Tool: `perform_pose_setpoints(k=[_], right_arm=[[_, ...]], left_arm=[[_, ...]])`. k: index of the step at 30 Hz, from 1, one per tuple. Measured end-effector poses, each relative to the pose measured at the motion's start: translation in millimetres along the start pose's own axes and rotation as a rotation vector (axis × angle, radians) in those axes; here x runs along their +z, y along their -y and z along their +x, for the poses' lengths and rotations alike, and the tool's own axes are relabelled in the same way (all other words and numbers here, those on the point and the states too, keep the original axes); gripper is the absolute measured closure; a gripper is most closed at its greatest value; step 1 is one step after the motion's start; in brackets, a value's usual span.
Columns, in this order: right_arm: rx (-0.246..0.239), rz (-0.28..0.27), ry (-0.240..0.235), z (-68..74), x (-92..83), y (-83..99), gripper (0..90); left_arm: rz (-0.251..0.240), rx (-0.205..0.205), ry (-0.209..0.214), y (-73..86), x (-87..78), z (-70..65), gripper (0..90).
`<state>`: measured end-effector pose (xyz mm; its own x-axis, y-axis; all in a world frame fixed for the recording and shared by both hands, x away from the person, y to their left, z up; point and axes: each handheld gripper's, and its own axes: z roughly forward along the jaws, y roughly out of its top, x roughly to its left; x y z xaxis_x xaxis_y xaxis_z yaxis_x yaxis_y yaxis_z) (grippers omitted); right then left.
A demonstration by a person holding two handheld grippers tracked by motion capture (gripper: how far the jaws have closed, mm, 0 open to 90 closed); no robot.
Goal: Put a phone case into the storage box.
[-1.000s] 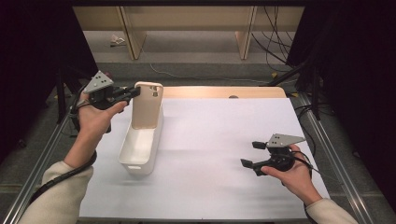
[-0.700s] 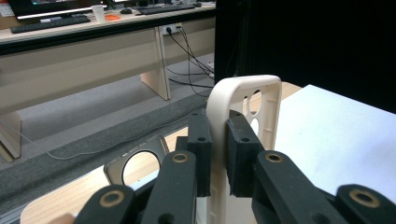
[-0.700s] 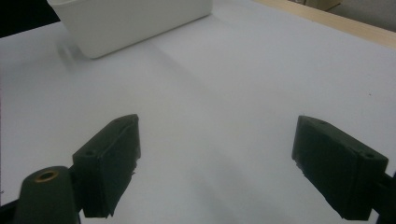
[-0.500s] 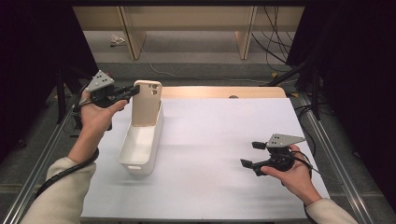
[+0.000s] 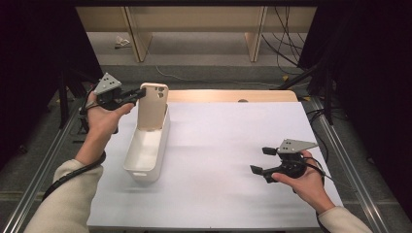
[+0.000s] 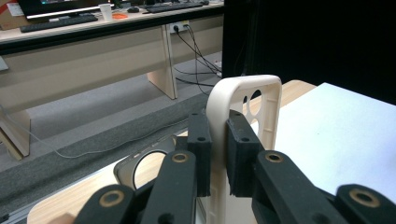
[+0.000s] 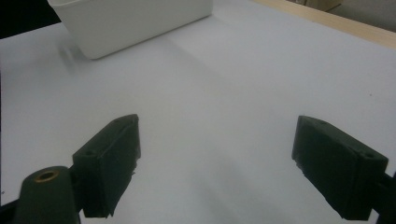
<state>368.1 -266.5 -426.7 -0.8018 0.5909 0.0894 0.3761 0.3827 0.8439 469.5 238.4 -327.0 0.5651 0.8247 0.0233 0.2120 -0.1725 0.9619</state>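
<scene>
A beige phone case (image 5: 153,107) stands upright at the far end of a long white bin (image 5: 145,160) on the left of the table. My left gripper (image 5: 138,95) is shut on the case's upper left edge; in the left gripper view both pads clamp the case (image 6: 245,109) rim just below its top corner, with the camera cut-outs beside them. My right gripper (image 5: 264,160) rests low over the white table cover at the right, jaws wide open with nothing between them, as the right gripper view (image 7: 215,163) confirms.
The white cover (image 5: 233,145) spans most of the table, with a wooden strip (image 5: 228,95) along the far edge. The bin's end (image 7: 126,23) lies ahead of the right gripper. Metal rails run along both table sides, with desks beyond.
The left gripper and the case have shifted very slightly. The right hand has kept still.
</scene>
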Motion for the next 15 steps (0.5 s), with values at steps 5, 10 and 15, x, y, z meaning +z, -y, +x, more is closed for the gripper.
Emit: perform_pose_setpoints(k=[5, 10, 15], right_arm=[[-0.001, 0.004, -0.001, 0.2, 0.6, 0.3, 16.3], [0.001, 0.001, -0.001, 0.0, 0.4, 0.2, 16.3], [-0.001, 0.003, -0.002, 0.3, 0.5, 0.2, 16.3]], left_arm=[[-0.003, -0.013, -0.008, 3.8, 3.4, 4.0, 81.3], [0.0, -0.01, -0.01, 5.9, 6.4, 5.3, 81.3], [0.006, 0.0, -0.015, 6.6, 9.6, 6.6, 81.4]])
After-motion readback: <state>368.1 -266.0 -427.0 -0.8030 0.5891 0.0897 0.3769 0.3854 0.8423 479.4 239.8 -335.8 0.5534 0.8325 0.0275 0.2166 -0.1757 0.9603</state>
